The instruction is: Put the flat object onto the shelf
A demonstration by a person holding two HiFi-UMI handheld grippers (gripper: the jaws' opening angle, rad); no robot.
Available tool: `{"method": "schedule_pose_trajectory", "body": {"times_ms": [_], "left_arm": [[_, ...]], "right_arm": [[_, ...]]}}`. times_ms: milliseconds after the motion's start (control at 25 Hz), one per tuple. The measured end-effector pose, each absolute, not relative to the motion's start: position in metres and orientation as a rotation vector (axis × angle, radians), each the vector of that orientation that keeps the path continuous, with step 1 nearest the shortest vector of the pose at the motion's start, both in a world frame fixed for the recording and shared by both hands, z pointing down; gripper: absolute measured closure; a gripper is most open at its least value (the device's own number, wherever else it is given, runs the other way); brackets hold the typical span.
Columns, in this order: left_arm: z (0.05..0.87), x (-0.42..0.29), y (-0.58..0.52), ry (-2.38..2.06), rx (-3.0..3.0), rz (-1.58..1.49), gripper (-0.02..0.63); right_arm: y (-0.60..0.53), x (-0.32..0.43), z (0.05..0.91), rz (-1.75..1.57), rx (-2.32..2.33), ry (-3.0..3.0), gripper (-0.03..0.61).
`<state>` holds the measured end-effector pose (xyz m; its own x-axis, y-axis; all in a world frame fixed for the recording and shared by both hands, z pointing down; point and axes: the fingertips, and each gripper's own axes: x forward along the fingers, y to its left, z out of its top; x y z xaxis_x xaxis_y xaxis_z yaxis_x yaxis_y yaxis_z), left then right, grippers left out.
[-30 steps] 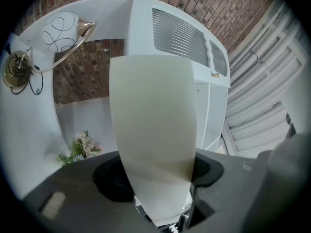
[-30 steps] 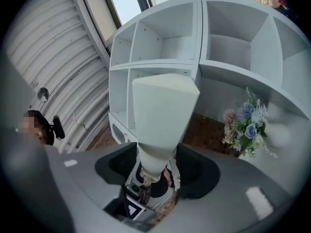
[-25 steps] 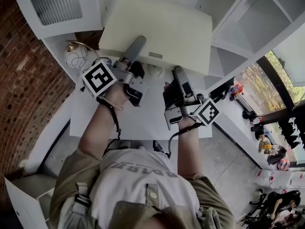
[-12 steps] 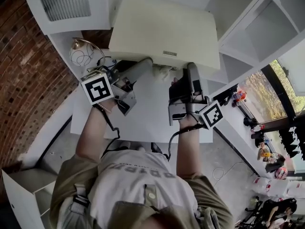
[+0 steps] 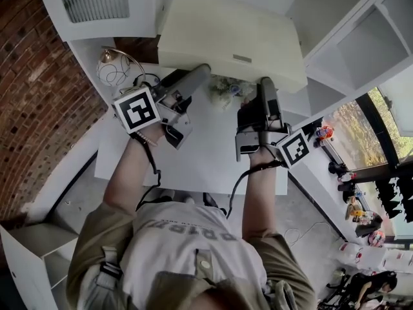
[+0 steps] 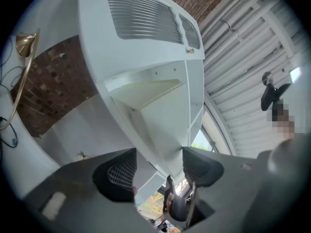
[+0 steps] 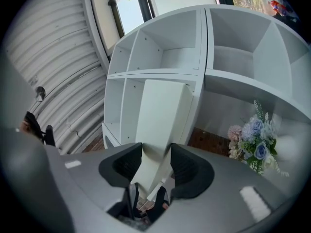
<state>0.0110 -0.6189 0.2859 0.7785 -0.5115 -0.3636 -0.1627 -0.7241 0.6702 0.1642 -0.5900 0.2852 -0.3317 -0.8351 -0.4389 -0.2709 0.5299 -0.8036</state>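
Lifted farther, the cream flat rectangular panel [image 5: 232, 34] is nearing the white shelf unit [image 5: 348, 37], not yet lying on it. The right tool [image 5: 266, 86] is tightening on its near edge, while the left tool [image 5: 197, 75] is narrowing loosely around a corner without gripping.

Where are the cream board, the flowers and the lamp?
cream board [image 5: 226, 31], head view, middle of its broad face
flowers [image 7: 257, 148], right gripper view, a blue bloom
lamp [image 6: 24, 43], left gripper view, its gold shade

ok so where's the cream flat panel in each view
Head view: the cream panel is at top centre, left of the white shelf unit.
Left gripper view: centre, seen from beneath, narrowing toward the lower middle.
Right gripper view: centre, a tall strip rising to the middle shelf.
Shared landmark: the shelf unit, which also stands behind the panel in both gripper views.
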Motion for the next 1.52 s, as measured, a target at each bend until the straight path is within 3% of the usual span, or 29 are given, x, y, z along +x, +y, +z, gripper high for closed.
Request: {"method": "schedule_pose_trajectory", "body": {"times_ms": [320, 1040, 1200, 1520], "left_arm": [[0.295, 0.019, -0.65, -0.567, 2.249, -0.728, 0.324], [0.308, 0.03, -0.712, -0.701, 2.126, -0.718, 0.37], [0.308, 0.033, -0.718, -0.705, 2.115, -0.71, 0.373], [0.308, 0.032, -0.718, -0.736, 2.113, -0.7, 0.373]], "right_arm": [[-0.62, 0.174, 0.291, -0.785, -0.99, 1.875, 0.453], [-0.682, 0.185, 0.295, -0.831, -1.042, 1.883, 0.466], [-0.687, 0.188, 0.3, -0.867, -1.065, 1.869, 0.526], [-0.688, 0.188, 0.3, -0.869, -1.075, 1.871, 0.528]]}}
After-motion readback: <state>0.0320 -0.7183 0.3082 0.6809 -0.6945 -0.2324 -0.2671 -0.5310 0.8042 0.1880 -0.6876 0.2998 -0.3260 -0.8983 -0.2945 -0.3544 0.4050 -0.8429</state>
